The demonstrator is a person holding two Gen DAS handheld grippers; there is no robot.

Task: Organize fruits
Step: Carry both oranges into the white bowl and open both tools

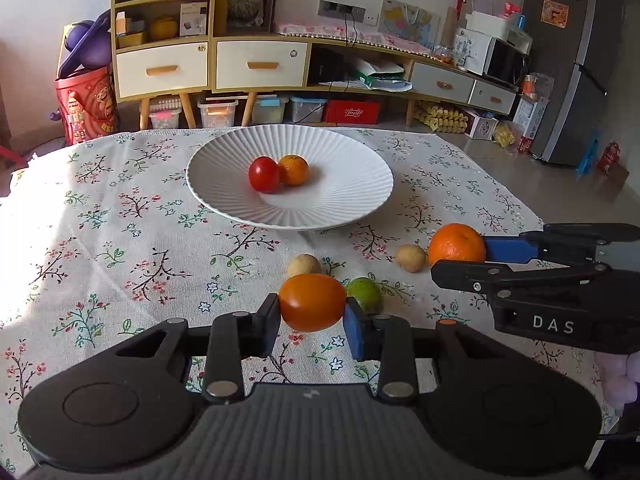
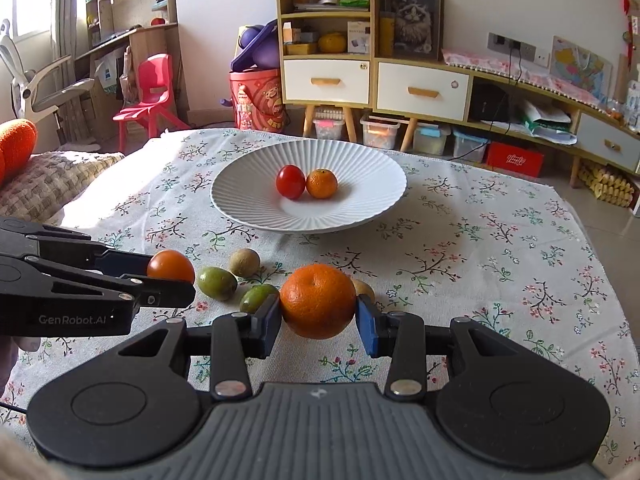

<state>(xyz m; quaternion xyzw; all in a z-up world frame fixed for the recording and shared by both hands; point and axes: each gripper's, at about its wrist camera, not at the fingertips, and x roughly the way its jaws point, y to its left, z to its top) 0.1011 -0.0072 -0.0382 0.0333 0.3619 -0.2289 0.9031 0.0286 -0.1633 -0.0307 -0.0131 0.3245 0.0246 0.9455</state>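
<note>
The left gripper (image 1: 312,314) holds an orange tomato (image 1: 312,302); the right gripper (image 2: 318,312) holds a mandarin (image 2: 318,300). Carry both gently and set them down softly on the white plate (image 1: 340,200).

White letters "DAS" stand on the black body of the right gripper (image 1: 460,258), at about 3 o'clock in the left wrist view; "GenRobot.AI" stands in pale print on the left gripper (image 2: 172,276), at about 9 o'clock in the right wrist view
</note>
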